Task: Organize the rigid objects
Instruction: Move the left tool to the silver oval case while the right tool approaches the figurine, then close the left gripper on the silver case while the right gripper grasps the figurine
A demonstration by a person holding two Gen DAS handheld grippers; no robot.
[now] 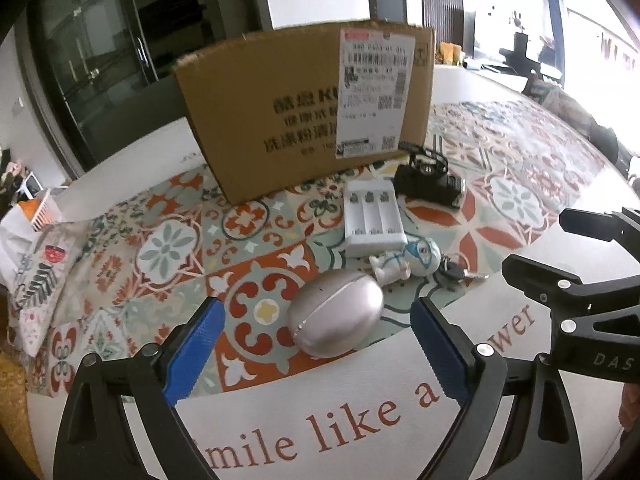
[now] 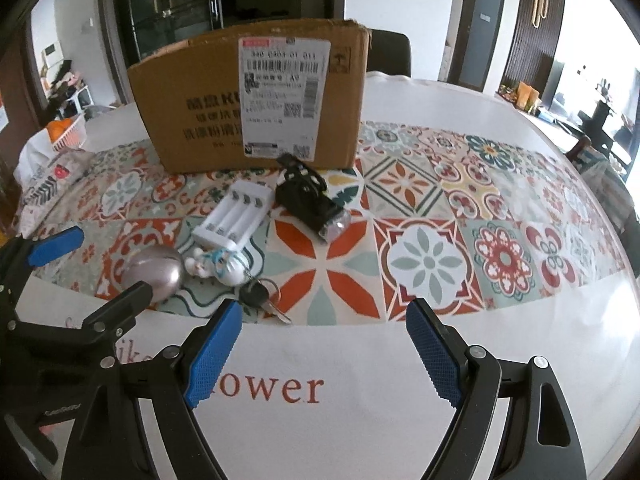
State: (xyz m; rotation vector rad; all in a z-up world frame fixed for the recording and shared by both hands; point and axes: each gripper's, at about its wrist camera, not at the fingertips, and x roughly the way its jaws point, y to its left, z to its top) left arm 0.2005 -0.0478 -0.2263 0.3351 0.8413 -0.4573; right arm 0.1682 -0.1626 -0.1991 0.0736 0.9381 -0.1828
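Left hand-held gripper [image 1: 316, 344] spread wide, silver egg case [image 1: 335, 313] lying between its fingers on the bench. Right hand-held gripper [image 2: 324, 344] apart, empty. Risk: smooth rounded case may roll or squirt out if pinched off-centre.

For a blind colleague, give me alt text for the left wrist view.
Open left tongs frame a silver egg-shaped case on a patterned tablecloth; beyond lie a figurine keychain, white battery charger, black flashlight and cardboard box.
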